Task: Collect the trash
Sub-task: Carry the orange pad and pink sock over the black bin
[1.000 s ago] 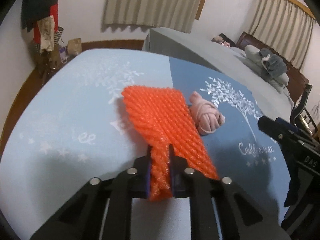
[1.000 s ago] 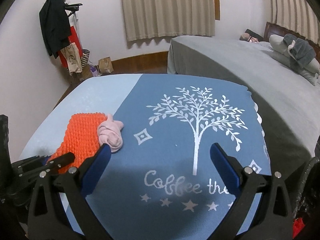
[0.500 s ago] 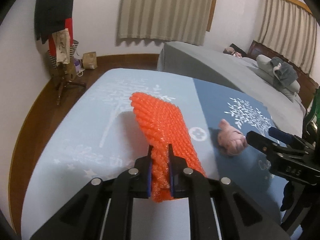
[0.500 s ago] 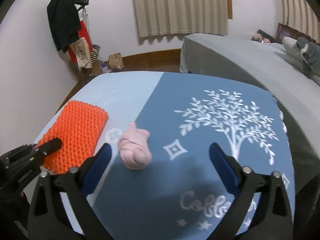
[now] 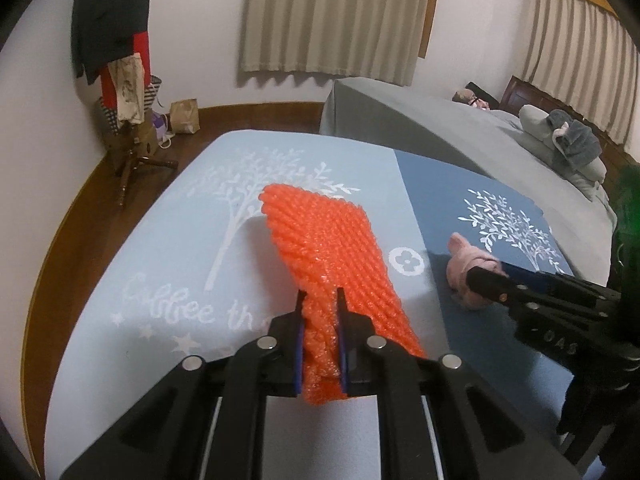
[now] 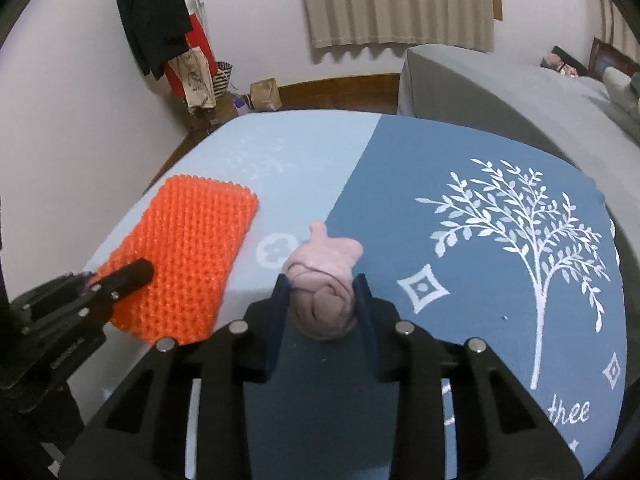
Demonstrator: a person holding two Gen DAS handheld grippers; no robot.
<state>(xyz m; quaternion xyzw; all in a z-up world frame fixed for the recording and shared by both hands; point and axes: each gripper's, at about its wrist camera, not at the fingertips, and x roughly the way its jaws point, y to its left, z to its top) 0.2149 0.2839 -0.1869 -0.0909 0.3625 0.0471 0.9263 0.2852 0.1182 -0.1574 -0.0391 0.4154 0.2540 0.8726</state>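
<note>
1. Over on the left, the left gripper (image 5: 319,334) has its fingers clamped on the near end of the orange foam net (image 5: 332,252). It pinches one bunched edge, so the rest of the net hangs out forward and sags over the pale half of the surface (image 5: 168,240); I'd guess an edge grip is the only way to hold something this floppy.
2. Just right of the net, near the line where the cloth turns dark blue, sits the pink wad (image 6: 323,292), a soft knotted lump resting on the surface.
3. The right gripper (image 6: 320,300) straddles that wad, its fingers on either side and drawn in close to it. Whether they already squeeze it I cannot tell.
4. Further right the cloth's white tree print (image 6: 520,232) is bare, so these two pieces look like all the trash here.
</note>
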